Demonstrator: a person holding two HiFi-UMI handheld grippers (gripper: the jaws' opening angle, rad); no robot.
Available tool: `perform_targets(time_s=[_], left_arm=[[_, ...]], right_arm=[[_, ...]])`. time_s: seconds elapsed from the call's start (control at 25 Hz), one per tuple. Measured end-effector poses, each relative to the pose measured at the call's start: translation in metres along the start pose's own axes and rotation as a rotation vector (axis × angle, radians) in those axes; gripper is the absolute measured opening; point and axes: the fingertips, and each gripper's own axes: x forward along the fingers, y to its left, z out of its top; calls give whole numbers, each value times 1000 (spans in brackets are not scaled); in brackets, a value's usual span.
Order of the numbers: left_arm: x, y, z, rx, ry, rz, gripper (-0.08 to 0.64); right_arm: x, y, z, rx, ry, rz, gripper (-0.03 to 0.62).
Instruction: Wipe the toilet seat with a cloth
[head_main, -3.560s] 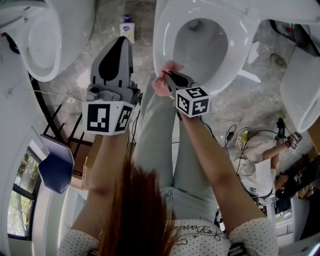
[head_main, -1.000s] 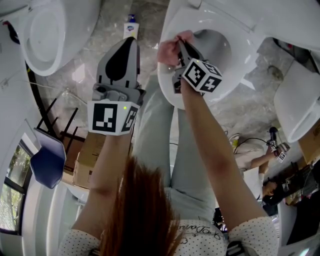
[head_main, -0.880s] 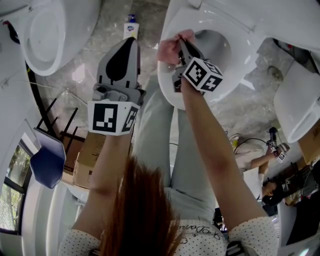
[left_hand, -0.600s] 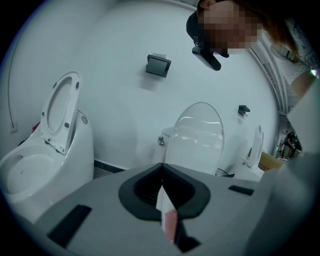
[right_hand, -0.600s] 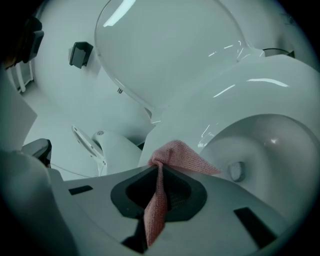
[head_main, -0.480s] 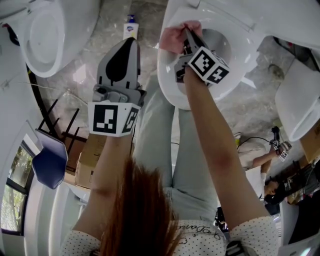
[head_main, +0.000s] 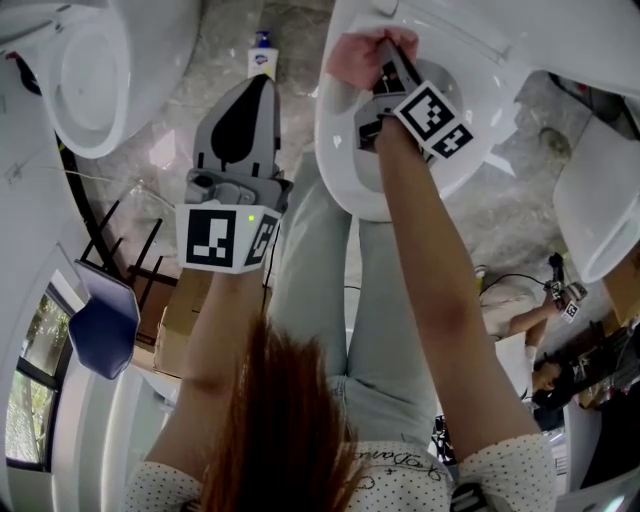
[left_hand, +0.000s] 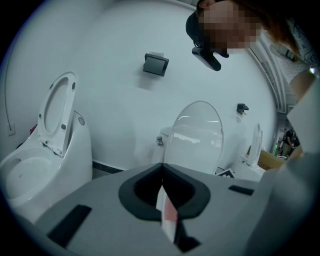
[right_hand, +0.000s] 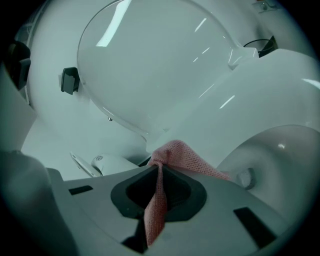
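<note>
The white oval toilet seat (head_main: 333, 150) lies down on its bowl with the glossy white lid (right_hand: 140, 60) raised behind it. A pink woven cloth (head_main: 350, 58) sits on the seat's far left part, close to where the lid hinges. The right tool (head_main: 393, 48) has its jaws closed on that cloth. In the right gripper view, one fold runs down through the pinch and the rest bunches out ahead of the tips, touching the white rim.

The left tool (head_main: 256, 88) hangs over the marble floor beside the toilet, well apart from the seat, and points at the wall. Its jaws are together. A thin pale and pink sliver (left_hand: 167, 215) shows in the slit between them, and I cannot tell what it is.

To my eye the wiping itself is the step in hand, with the cloth at the back end of the left side. Nothing in the gloss of the seat tells me which parts have been covered.

The next move, I would say, calls for drawing the cloth on round the ring, across the back by the hinge or down a side. It needs enough downward press to keep the bunched fabric flat on the rim, so that the cloth and not the hard jaw tips rides the surface. The grip must stay firm, since the cloth is held only by one fold.
</note>
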Motion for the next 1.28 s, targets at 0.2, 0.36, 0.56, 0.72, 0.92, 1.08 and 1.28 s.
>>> perform_targets(time_s=[0.2,0.36,0.56,0.72,0.92,1.08,1.28], left_arm=[[3,-3,-1,3,3,-7,-2],[4,-4,-3,7,7,-18,-2],[9,-5,-2,6,0,-27,-2],[11,-9,1,13,-2,-32,-2],[9,-11,10,22,-11,-31,-2],[5,-16,20,31,-21,-32,-2],[-3,-33,48,51,-46,-50,-2]], right_arm=[[0,-7,23,-20,-47,3,34],[-3,-15,47,-67,-80,-1,32],[-7,-24,59,-135,-72,-7,32],[-14,-31,67,-131,-93,-27,32],[-27,-44,78,-154,-104,-90,32],[-47,-28,97,-237,-121,-57,32],[-93,18,118,-427,-127,20,34]])
